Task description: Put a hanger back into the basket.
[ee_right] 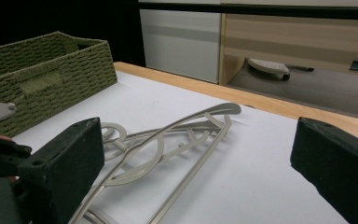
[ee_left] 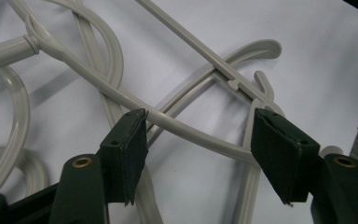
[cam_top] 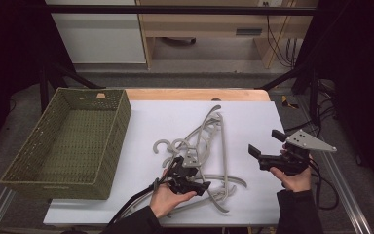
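At the lower centre of the high view, the left gripper (cam_top: 191, 176) is lowered over the tangled hangers (cam_top: 209, 146), one arm bracketed by unclosed jaws. Right of centre, the right gripper (cam_top: 265, 146) is held open, clear. At left, the basket (cam_top: 108, 141) waits.

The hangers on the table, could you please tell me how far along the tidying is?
Nothing looks done yet: the basket holds no hangers, and the hangers lie tangled on the white sheet. In hand: the left tool straddles one hanger arm, pads not yet pressing. The right tool waits open beside the pile. All hangers remain.
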The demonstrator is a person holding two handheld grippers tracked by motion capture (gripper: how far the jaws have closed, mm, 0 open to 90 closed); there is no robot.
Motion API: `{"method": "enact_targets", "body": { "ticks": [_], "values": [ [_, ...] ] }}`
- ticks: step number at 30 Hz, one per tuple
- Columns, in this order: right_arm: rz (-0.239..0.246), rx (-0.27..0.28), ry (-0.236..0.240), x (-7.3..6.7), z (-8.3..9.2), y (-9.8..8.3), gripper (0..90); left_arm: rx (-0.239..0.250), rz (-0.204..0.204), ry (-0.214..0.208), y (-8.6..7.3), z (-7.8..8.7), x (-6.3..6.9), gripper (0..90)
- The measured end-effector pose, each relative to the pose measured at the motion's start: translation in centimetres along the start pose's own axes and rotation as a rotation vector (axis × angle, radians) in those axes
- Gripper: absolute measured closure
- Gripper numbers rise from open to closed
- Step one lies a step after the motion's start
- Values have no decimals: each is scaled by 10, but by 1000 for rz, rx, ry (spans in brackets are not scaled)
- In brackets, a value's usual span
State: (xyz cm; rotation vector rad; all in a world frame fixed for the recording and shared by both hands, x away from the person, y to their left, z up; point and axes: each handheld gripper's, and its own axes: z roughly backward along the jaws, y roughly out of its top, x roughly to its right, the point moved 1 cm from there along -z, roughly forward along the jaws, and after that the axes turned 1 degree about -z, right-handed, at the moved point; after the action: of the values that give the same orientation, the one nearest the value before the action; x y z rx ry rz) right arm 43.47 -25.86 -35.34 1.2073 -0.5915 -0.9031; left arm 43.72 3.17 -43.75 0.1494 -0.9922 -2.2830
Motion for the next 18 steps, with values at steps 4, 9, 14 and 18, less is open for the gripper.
{"method": "enact_targets", "body": {
  "ticks": [4,9,14,18],
  "values": [
    [0,-2,-1,0,0,0,29,-12,20,8,-2,-9,2,358],
    [0,-1,2,0,0,0,28,-31,48,26,-5,-21,4,360],
    [-1,2,1,0,0,0,29,-33,61,36,-6,-29,4,364],
    [-1,2,2,0,0,0,28,-50,73,27,-7,-32,5,351]
  ]
}}
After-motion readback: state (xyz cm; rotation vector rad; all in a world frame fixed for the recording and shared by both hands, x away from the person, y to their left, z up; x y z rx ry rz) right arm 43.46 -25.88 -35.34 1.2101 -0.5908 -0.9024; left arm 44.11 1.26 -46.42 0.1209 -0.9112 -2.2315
